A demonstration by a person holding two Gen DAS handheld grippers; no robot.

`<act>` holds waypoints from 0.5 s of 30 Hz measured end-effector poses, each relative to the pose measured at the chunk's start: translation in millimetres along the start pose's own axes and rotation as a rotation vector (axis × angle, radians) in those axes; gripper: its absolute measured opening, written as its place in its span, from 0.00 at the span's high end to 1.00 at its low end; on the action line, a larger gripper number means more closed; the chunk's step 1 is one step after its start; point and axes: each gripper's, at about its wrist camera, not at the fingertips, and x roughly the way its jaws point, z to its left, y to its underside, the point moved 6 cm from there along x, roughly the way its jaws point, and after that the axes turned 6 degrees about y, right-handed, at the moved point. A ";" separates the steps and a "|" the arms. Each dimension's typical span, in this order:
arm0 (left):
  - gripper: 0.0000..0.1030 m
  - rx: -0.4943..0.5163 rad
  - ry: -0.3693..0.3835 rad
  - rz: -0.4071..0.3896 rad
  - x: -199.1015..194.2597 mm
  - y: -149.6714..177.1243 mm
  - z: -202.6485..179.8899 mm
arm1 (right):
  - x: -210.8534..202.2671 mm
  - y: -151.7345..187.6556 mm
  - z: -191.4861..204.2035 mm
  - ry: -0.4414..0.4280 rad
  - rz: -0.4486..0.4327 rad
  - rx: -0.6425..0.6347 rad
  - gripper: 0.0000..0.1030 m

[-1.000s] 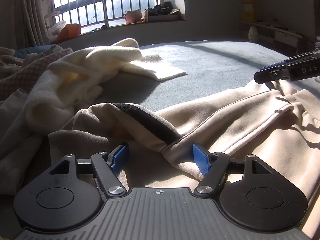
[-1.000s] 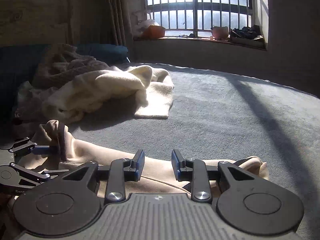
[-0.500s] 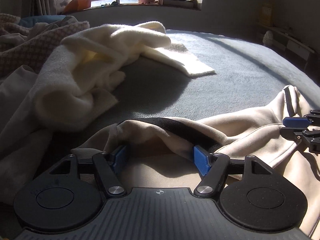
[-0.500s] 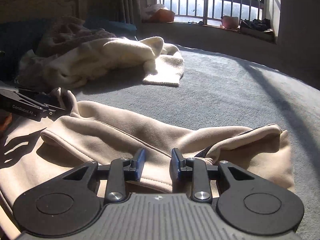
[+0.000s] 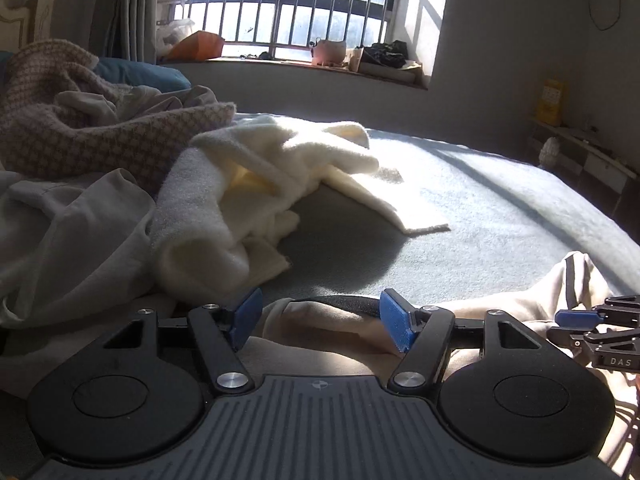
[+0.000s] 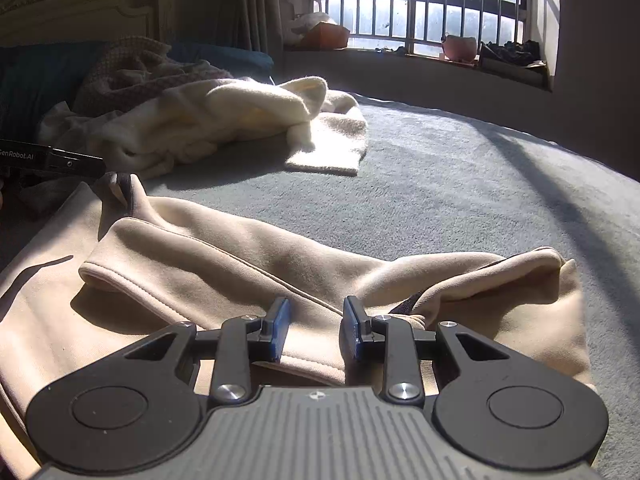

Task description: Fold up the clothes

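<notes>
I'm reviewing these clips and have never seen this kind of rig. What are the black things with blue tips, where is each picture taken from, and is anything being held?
No robot arm here: a person holds a two-finger gripper in each hand, each with a fisheye camera looking along its fingers. One picture is from the left gripper, the other from the right gripper. Both stand open over a beige garment spread on a grey-blue bed, gripping nothing. Its black-trimmed edge lies between the left fingers. Farther back lie a cream fleece and a checked knit.

Beige garment (image 6: 256,264) cropped at frame bottom
</notes>
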 end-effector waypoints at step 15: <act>0.33 0.171 -0.184 0.077 6.1 12.6 -10.4 | -0.3 -1.6 4.0 0.026 0.002 -0.021 0.69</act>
